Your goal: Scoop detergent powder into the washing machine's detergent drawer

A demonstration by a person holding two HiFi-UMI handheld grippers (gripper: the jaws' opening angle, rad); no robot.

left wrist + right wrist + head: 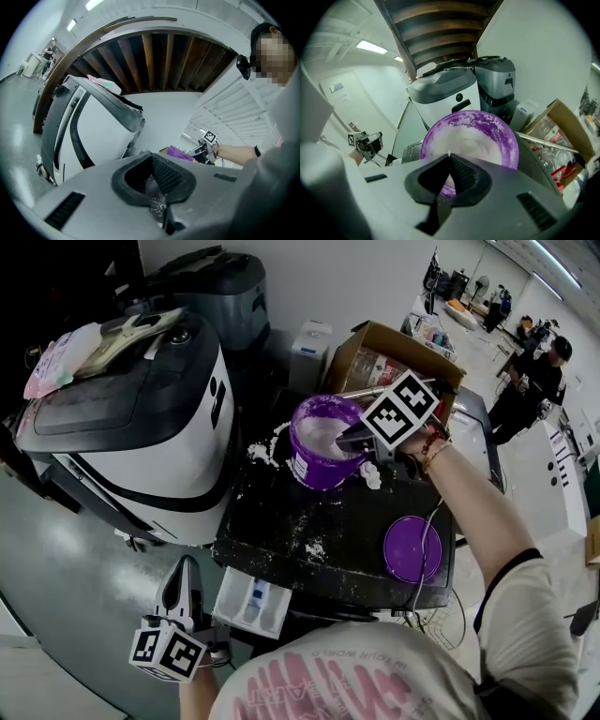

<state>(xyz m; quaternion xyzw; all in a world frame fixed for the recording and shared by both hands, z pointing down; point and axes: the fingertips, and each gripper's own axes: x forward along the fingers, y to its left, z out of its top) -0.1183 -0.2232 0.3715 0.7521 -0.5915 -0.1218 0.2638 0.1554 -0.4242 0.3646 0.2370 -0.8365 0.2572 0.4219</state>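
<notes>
Starting nearest the person, the left gripper (pixel 185 568) hangs low, just left of the detergent drawer (pixel 251 601). Its 2 jaws meet, with only a glinting translucent scrap in the cleft that cannot be identified.

The drawer is a shallow white plastic tray with a blue insert. It is pulled out of the machine's front, so its long axis runs toward the person.

Beyond it lies the washing machine top (pixel 281 512), flat, black and dusted with clumps of spilled powder (pixel 314 547). A round purple lid (pixel 412 547) rests flat near its right front corner.

Farther back stands the purple tub (pixel 314 470), a round, upright plastic pail. Its inner wall is caked white and it holds loose detergent powder (pixel 319 432).

The right gripper (pixel 343 440) tilts down over the tub's right rim with its 2 jaws closed. A thin pale sliver shows at their tips, and whether it is a scoop handle cannot be told.

The coming move likely turns on 1 relation: the drawer lies below and to the left of the right gripper, toward the person and well apart from the tub. The left gripper is the nearer to it.

Behind the tub are a cardboard box (pixel 352 357) and, to the left, a glossy white-and-black appliance (pixel 141 418).
</notes>
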